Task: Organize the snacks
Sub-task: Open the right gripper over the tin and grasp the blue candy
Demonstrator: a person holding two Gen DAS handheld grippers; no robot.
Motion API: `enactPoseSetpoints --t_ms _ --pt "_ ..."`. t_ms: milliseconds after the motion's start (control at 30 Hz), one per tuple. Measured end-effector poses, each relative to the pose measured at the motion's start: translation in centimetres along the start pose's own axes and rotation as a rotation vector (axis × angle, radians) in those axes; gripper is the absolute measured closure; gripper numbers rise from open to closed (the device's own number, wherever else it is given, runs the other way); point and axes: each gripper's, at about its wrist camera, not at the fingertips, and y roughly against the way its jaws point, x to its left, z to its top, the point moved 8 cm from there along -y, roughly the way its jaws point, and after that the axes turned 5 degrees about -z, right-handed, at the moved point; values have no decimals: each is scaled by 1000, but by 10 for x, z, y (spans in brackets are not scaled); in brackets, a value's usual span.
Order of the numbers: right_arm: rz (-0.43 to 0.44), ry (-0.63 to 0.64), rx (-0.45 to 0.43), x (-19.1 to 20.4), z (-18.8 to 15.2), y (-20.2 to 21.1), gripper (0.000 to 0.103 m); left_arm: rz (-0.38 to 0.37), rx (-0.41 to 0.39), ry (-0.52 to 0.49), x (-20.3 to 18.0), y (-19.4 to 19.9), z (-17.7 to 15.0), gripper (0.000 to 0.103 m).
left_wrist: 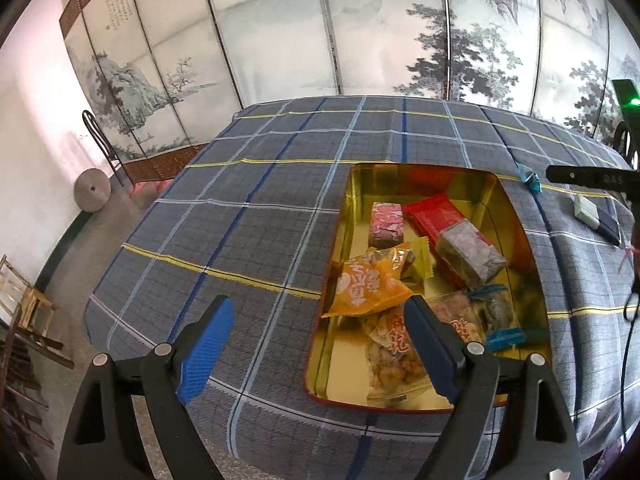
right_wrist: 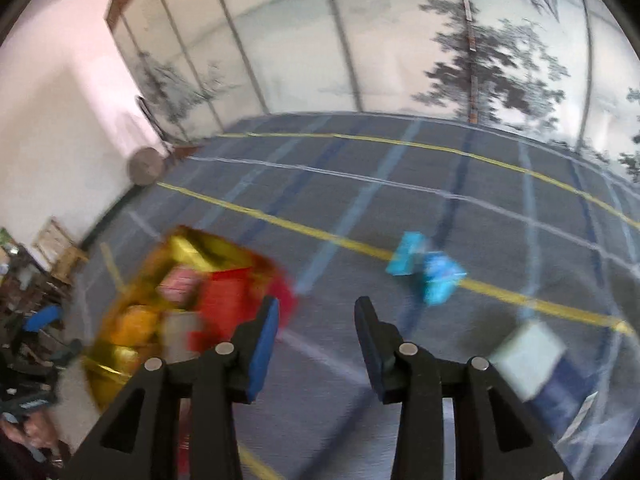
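Right gripper (right_wrist: 316, 316) empty, jaws narrowly apart; blue snack packet (right_wrist: 426, 270) lies on cloth ahead, slightly right — long axis crosswise; left gripper (left_wrist: 320, 320) wide, empty, beside gold tin (left_wrist: 538, 264) — farther from packet.

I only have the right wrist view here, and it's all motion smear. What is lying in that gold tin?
Observer: The left wrist view is sharp. The gold tin holds a pink packet, a red packet, a grey wrapped block and an orange packet, among others.
Operator: Are the left tongs holding anything?
Observer: No. The left tongs are wide open and empty, by the tin's near left edge.
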Motion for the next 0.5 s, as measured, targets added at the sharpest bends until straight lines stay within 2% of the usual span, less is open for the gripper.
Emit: enactPoseSetpoints --t_ms 200,300,500 --pt "-106 127 93 -36 12 -38 63 -10 0 -38 -13 0 6 17" --pt "-163 216 112 -47 20 -57 54 -6 -2 -53 -17 -1 11 16" --pt "-177 332 173 -61 29 -93 54 -38 13 -53 -28 -4 22 16"
